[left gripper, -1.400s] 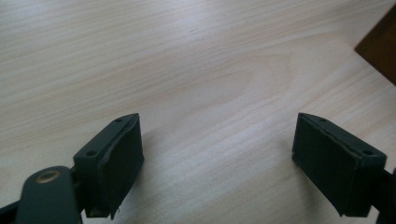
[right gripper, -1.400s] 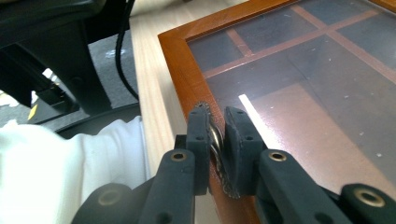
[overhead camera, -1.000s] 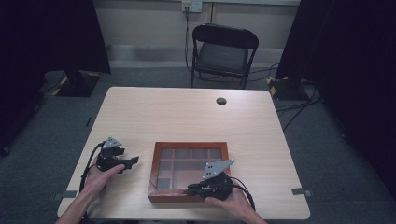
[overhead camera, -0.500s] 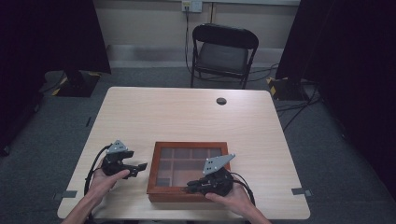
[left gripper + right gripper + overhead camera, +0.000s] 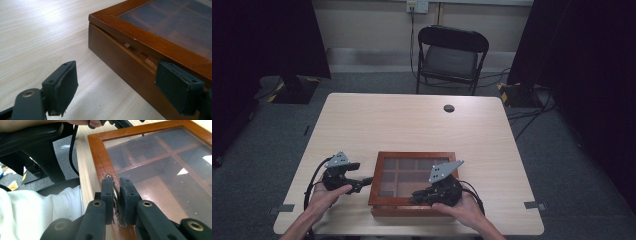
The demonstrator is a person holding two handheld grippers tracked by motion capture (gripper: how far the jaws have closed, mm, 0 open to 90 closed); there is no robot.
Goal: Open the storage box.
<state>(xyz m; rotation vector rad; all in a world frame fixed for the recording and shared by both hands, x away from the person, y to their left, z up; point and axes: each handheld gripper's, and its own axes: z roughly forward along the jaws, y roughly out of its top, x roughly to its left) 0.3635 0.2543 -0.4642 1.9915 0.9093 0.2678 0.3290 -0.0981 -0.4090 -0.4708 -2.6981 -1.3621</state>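
- Since a second ago the wooden display box [image 5: 412, 182] has slid a little toward the table's left-front, and the left gripper [image 5: 362, 182] has come to its left side wall.
- The left gripper's jaws have just been opening and then easing in; they stand wide, one pad [image 5: 178, 86] against the box's side, the other on bare table.
- The right gripper [image 5: 416, 196] is clamped on a small brass latch [image 5: 115, 192] at the box's front frame.
- The glass lid [image 5: 160, 167] sits slightly ajar; the wooden compartments beneath look empty.
- The light wood table [image 5: 412, 120] has a folding chair [image 5: 451, 55] beyond it, on grey carpet.
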